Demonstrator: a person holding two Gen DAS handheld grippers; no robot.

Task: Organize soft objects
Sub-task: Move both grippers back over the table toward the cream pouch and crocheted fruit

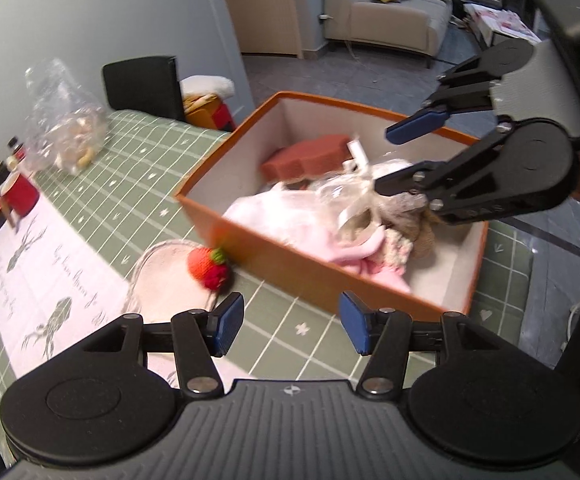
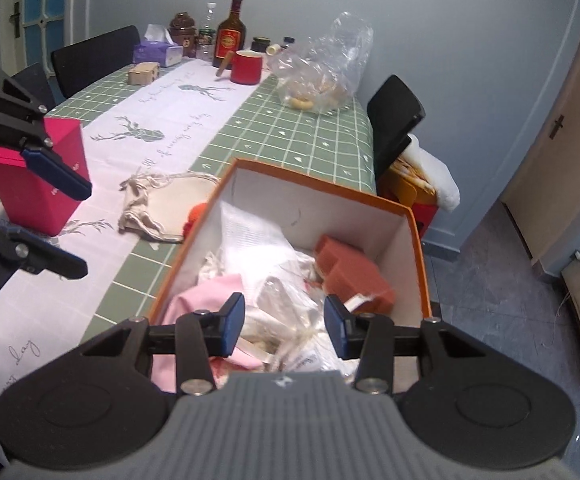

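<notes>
An orange box (image 1: 290, 264) (image 2: 420, 248) stands on the green checked table. Inside lie pink and white cloths (image 1: 286, 220) (image 2: 194, 300), a crinkly clear packet (image 1: 350, 196) (image 2: 290, 304) and a red-brown block (image 1: 310, 156) (image 2: 354, 272). My right gripper (image 2: 285, 330) is open over the box, above the packet; it also shows in the left wrist view (image 1: 386, 158). My left gripper (image 1: 292, 330) is open and empty in front of the box. A knitted strawberry (image 1: 210, 268) lies on a cream drawstring bag (image 1: 170, 276) (image 2: 162, 208) by the box's left wall.
A clear plastic bag (image 2: 326, 68) with snacks, a red mug (image 2: 246, 66), a bottle (image 2: 230, 36), a tissue box (image 2: 156, 50) and a pink carton (image 2: 42, 184) stand on the table. Black chairs (image 2: 394, 116) are at the sides. A sofa (image 1: 386, 16) is beyond.
</notes>
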